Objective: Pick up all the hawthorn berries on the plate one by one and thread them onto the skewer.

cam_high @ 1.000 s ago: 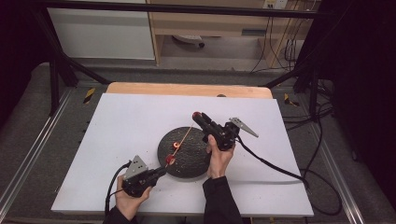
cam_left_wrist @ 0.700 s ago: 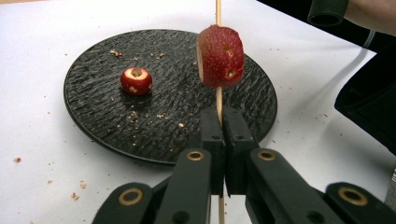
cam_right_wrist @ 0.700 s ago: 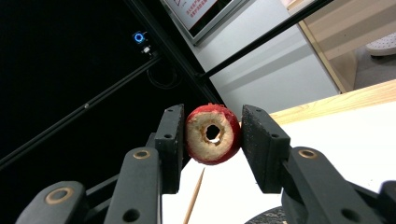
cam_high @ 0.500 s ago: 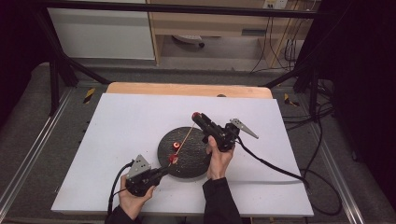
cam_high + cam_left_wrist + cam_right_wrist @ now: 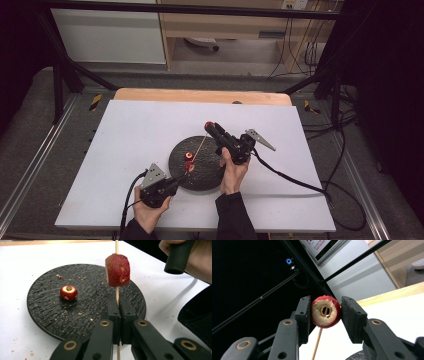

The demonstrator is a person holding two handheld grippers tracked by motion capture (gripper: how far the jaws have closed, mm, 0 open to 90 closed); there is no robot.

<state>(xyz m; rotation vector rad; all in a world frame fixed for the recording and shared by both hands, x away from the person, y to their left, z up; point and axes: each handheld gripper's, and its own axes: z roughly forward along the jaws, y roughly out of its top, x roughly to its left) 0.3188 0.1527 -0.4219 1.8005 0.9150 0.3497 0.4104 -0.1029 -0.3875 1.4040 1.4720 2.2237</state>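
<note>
A thin wooden skewer (image 5: pixel 199 147) slants up over a round black plate (image 5: pixel 207 169). My left gripper (image 5: pixel 181 175) is shut on its lower end; the jaws (image 5: pixel 117 307) pinch the stick. A red fruit piece (image 5: pixel 117 270) with small holes is threaded on the skewer (image 5: pixel 117 293) above those jaws. A smaller red cored piece (image 5: pixel 68 293) lies on the plate (image 5: pixel 45 310). My right gripper (image 5: pixel 209 125) is at the skewer's upper end. Its jaws (image 5: pixel 325 312) close on a red fruit ring (image 5: pixel 325 322), with the skewer tip (image 5: pixel 318 340) showing in the ring's hole.
The plate sits near the middle of a white board (image 5: pixel 130 130) on a wooden table. Crumbs are scattered on the plate and board. A black cable (image 5: pixel 290 177) trails right from my right gripper. Dark frame bars and floor cables surround the table.
My left gripper has edged slightly right toward the plate with the skewer. The right gripper holds its place at the skewer's top.
</note>
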